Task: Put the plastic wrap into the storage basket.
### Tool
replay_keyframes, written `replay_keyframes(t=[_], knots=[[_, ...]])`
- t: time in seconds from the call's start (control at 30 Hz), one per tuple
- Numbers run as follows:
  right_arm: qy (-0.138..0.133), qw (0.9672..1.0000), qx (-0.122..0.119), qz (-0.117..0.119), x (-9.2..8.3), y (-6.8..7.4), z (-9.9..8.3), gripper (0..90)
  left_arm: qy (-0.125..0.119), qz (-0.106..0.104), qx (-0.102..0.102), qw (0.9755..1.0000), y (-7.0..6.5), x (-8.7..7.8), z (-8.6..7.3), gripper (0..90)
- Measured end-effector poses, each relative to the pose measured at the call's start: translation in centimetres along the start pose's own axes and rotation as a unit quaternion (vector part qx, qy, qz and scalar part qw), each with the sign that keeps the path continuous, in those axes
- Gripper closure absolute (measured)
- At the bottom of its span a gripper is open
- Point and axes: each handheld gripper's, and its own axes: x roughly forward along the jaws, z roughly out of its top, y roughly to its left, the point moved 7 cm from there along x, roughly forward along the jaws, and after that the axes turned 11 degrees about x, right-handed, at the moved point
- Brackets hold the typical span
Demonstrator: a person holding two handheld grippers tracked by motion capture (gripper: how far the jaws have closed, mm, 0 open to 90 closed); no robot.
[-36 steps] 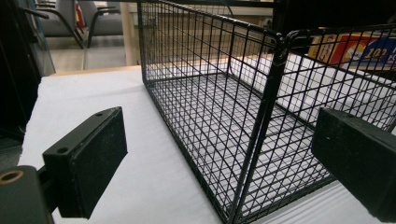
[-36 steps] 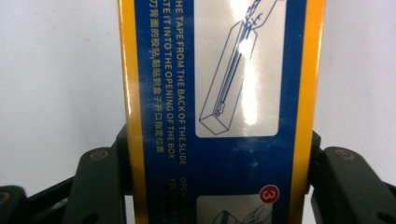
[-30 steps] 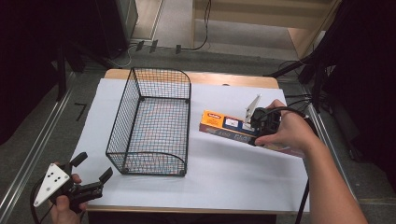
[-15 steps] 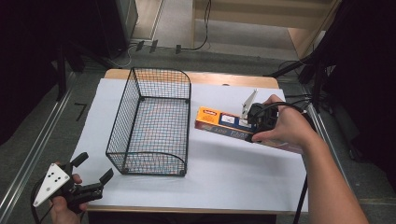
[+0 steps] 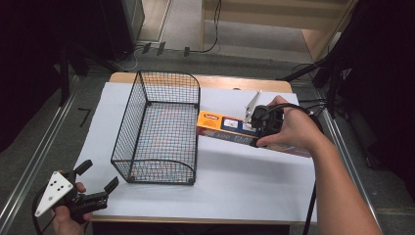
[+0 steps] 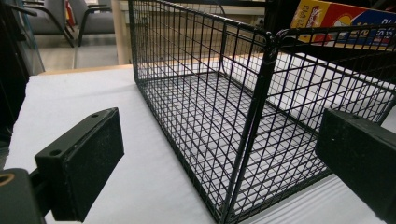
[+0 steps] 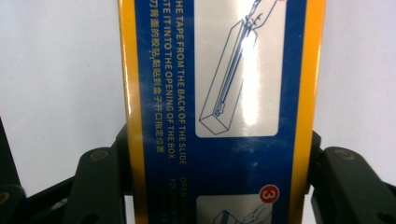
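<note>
1. Table [image 5: 254, 196], covered in white sheeting: a plain work surface, everything else set on or over it.

2. Wire basket [image 5: 159, 132], black mesh, open top, standing upright left of centre. It holds nothing; by my judgement it is the receptacle meant for the box.

3. Long box [image 5: 222, 128], orange and blue, of the kitchen-wrap kind. Carried roughly level just right of the basket, its near end reaching the basket's right wall. In the right gripper view [image 7: 215, 93] the printed face runs straight up between the jaws.

4. Right gripper [image 5: 262, 128], closed across the box's narrow width, pads pressing both long edges: a crosswise hold that likely keeps the load from swinging.

5. Left gripper [image 5: 95, 183], at the table's near left corner, jaws spread with nothing between them, pointed toward the basket's corner [image 6: 261, 140].
</note>
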Motion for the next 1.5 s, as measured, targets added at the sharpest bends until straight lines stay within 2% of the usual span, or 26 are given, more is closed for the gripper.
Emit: replay_keyframes(t=[0.17,0.27,0.47,0.5,0.9,1.07,1.5], knots=[[0.005,1.0,-0.001,0.002,0.1,0.6,1.0,41.5,0.0,-0.001,0.0,1.0,-0.1,0.0,0.0,1.5],[0.002,0.9999,-0.015,0.003,0.4,0.7,1.8,41.5,0.001,-0.004,0.001,1.0,-0.1,0.1,0.0,1.5],[-0.004,0.9997,-0.02,0.01,0.7,1.4,3.3,41.5,-0.001,-0.005,0.0,1.0,-0.1,0.1,0.0,1.4],[-0.005,0.9995,-0.029,0.011,0.9,1.7,4.0,41.5,-0.001,-0.004,0.0,1.0,-0.1,0.0,0.1,1.5],[0.003,0.999,-0.04,0.02,1.6,3.4,7.8,41.4,-0.002,-0.008,0.002,1.0,-0.2,0.0,0.1,1.5],[0.006,0.9982,-0.057,0.018,1.9,4.0,9.4,41.4,-0.002,-0.007,0.0,1.0,-0.2,0.0,0.1,1.5],[0.024,0.9977,-0.06,0.019,3.1,5.2,12.4,41.4,-0.003,-0.007,-0.001,1.0,-0.1,-0.1,0.1,1.5]])
